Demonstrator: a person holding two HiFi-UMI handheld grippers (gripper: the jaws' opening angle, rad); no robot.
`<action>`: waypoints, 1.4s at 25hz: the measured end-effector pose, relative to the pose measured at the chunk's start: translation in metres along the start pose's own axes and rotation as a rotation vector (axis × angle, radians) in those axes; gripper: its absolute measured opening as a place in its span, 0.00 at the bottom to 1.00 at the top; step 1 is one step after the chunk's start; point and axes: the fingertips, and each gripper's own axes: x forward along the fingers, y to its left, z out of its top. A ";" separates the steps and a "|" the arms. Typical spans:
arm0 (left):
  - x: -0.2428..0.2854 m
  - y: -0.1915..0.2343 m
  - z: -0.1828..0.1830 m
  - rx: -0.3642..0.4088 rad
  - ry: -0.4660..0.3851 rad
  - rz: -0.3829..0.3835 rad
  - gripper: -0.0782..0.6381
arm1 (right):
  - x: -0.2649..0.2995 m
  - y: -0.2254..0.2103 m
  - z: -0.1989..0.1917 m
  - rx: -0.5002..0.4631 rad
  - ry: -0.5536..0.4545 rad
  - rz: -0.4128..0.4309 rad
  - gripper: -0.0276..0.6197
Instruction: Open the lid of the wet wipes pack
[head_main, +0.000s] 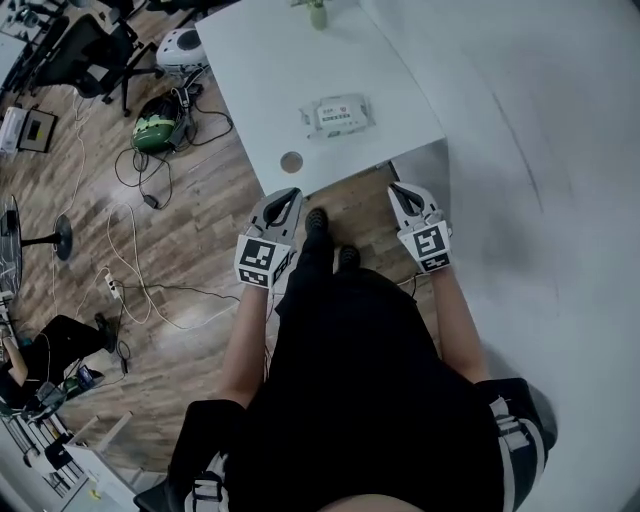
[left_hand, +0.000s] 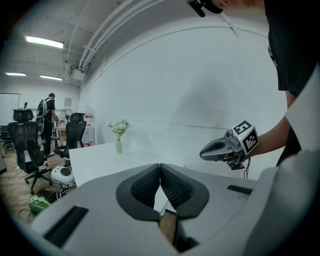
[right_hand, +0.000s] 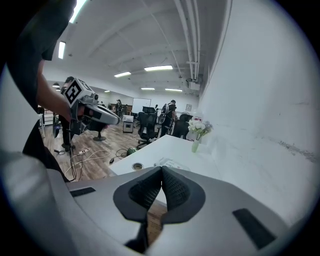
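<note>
Head view: left gripper (head_main: 286, 194), jaws pressed together, nothing held. Wet wipes pack (head_main: 338, 115), flat on white table (head_main: 255, 70), ahead of and between both grippers, touching neither. Right gripper (head_main: 398, 188), jaws together, empty.

Office (swivel chairs (left_hand: 24, 142), white desk (head_main: 270, 80)).

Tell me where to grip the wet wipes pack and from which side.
Take the wet wipes pack by its left short end, coming low from the near edge of the table with the left gripper. It lies flat, long side across, lid mid-top, so an end grip likely leaves the lid free.
</note>
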 end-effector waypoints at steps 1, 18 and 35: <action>0.005 0.005 0.003 0.001 -0.001 -0.009 0.14 | 0.005 -0.002 0.003 0.001 0.004 -0.005 0.07; 0.091 0.090 0.019 0.017 0.006 -0.188 0.14 | 0.088 -0.052 0.040 0.011 0.048 -0.146 0.07; 0.130 0.128 0.018 0.049 0.019 -0.295 0.14 | 0.142 -0.072 0.068 -0.049 0.054 -0.188 0.07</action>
